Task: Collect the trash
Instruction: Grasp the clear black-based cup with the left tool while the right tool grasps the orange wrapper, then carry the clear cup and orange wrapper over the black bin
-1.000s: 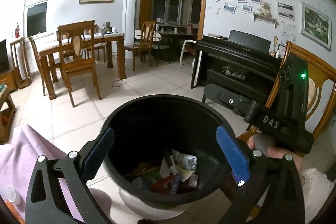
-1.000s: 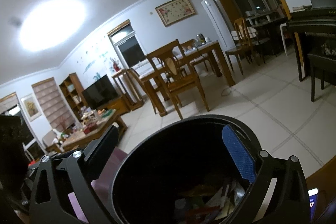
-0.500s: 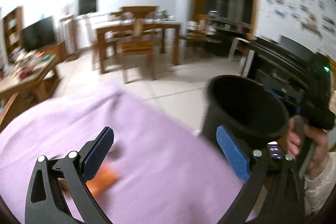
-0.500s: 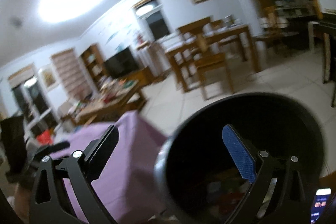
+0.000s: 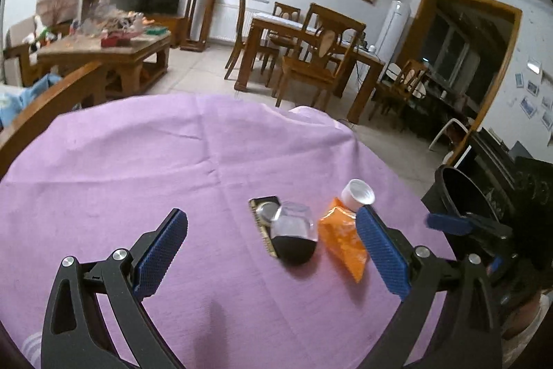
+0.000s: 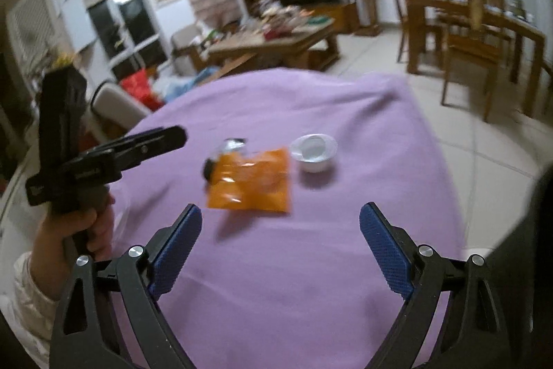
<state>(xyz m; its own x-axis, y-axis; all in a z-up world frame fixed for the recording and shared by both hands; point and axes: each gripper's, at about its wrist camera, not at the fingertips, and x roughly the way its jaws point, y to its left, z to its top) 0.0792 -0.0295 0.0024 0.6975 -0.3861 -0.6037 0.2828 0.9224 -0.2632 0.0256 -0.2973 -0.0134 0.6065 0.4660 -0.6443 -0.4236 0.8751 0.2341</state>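
Both my jaws gape empty over the counter (image 5: 138, 161) — wrapper (image 6: 250, 178), cup (image 6: 314, 151) and jar (image 5: 293, 234) lie clustered near the bin (image 5: 459, 196), handy for collecting.

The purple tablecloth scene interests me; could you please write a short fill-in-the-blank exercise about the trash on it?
1. The snack packet lying on the tablecloth is ____ in colour.
2. The small cup beside the packet is ____.
3. Both the left hand-held gripper and the right hand-held gripper have their jaws ____.
4. The trash bin at the table's edge is ____.

Missing words: orange; white; open; black
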